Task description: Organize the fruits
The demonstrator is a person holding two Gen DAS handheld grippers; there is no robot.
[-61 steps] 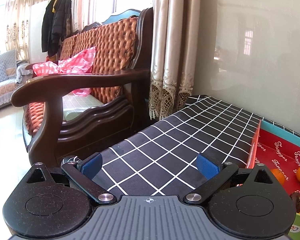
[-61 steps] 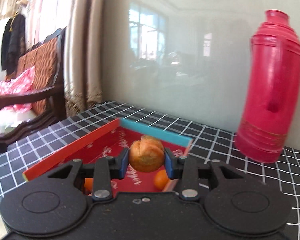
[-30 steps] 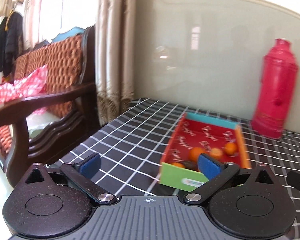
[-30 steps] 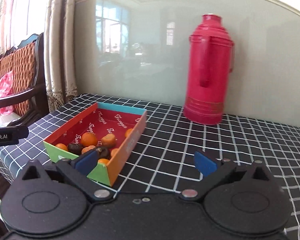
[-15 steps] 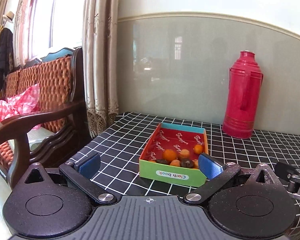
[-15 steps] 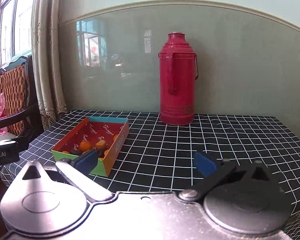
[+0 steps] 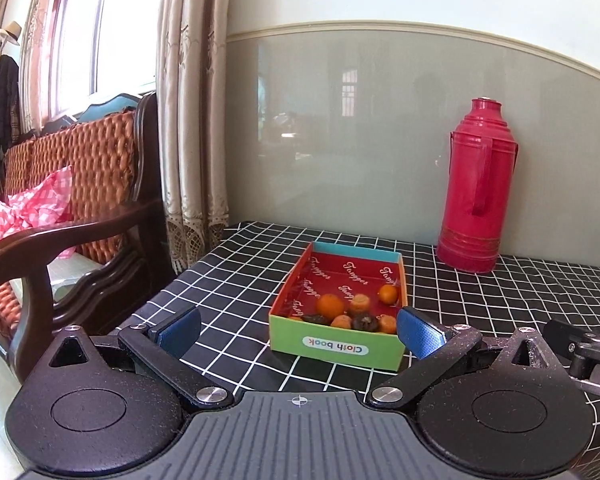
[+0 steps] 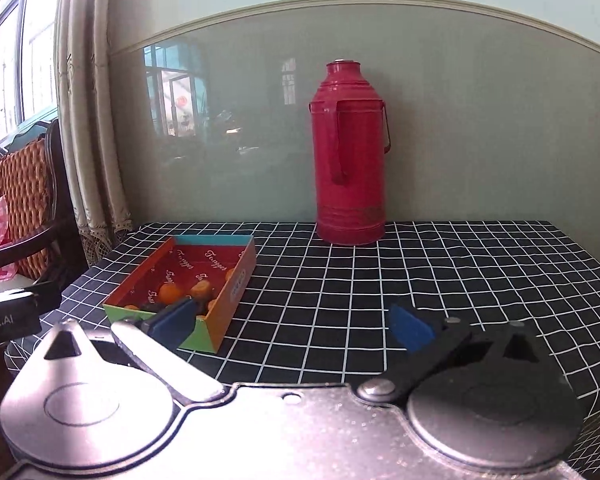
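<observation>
A shallow box (image 7: pixel 342 346) with a red inside, green front and orange sides sits on the black checked tablecloth; it also shows in the right wrist view (image 8: pixel 232 292). Several small orange fruits (image 7: pixel 330 305) and dark ones (image 7: pixel 364 322) lie at its near end. My left gripper (image 7: pixel 298 334) is open and empty, held back from the box's front. My right gripper (image 8: pixel 290 322) is open and empty, to the right of the box and back from it.
A tall red thermos (image 7: pixel 476 188) stands at the back of the table against the wall, seen too in the right wrist view (image 8: pixel 350 156). A wooden armchair (image 7: pixel 80 216) with a pink cloth stands left of the table, beside a curtain (image 7: pixel 192 120).
Two seconds ago my right gripper held a brown fruit over the box; it has let go and both grippers have drawn back from the box.
</observation>
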